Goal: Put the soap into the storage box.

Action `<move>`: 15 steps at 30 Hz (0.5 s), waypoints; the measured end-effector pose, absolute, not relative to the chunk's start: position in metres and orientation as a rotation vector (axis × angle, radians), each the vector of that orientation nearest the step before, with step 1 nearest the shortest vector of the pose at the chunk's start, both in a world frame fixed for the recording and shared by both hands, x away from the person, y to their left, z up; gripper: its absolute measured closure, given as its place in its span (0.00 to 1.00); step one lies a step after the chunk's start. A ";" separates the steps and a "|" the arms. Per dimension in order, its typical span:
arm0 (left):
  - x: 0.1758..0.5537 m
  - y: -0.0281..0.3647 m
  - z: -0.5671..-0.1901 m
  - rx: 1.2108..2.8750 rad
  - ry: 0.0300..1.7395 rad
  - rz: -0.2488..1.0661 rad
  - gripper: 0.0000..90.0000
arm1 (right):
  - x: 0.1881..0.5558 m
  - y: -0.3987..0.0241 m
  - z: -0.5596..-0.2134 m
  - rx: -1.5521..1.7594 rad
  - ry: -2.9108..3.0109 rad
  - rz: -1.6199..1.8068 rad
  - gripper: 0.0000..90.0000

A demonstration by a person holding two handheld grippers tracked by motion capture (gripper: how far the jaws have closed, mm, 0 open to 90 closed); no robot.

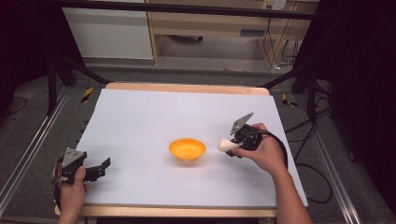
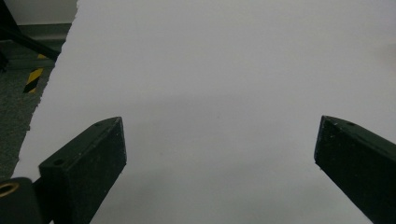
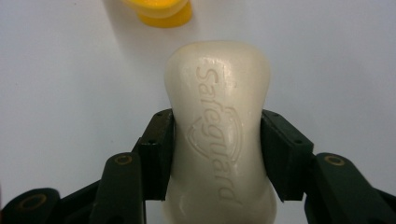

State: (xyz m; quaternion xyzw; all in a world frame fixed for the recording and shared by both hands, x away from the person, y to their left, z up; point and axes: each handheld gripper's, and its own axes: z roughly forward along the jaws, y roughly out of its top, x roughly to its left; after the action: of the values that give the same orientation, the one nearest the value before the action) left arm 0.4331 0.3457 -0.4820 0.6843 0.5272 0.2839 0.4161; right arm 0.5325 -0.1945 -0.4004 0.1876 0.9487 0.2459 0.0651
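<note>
A cream bar of soap [image 3: 218, 126] stamped "Safeguard" is clamped at its narrow waist between the jaws of my right gripper [image 3: 217, 149]. In the high view the soap [image 1: 225, 145] sticks out leftward from the right gripper [image 1: 232, 146], held a short way right of an orange bowl [image 1: 187, 149] at the table's middle. The bowl's yellow-orange base [image 3: 161, 11] shows past the soap's far end. My left gripper [image 1: 105, 168] rests near the table's front left corner, its jaws wide apart over bare white surface [image 2: 219, 93] with nothing between them.
The white board [image 1: 149, 116] covers a wooden table. Grey carpet and a metal rail [image 1: 28, 149] run along the left side, and black frame legs stand at the back corners. A cable [image 1: 308, 168] trails off the right edge.
</note>
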 end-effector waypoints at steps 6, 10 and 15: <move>0.433 0.346 -0.482 1.715 1.325 0.713 0.02 | 0.535 -0.184 -0.396 0.542 2.865 0.756 0.55; 0.433 0.346 -0.482 1.715 1.324 0.712 0.02 | 0.537 -0.176 -0.394 0.519 2.867 0.761 0.55; 0.433 0.346 -0.482 1.712 1.324 0.709 0.02 | 0.538 -0.169 -0.392 0.511 2.873 0.766 0.55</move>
State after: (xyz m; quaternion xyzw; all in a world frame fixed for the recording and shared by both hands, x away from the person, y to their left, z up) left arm 0.4329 0.3462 -0.4820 0.6825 0.5281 0.2829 0.4187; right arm 0.5379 -0.1693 -0.3925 0.1690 0.9505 0.2533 0.0621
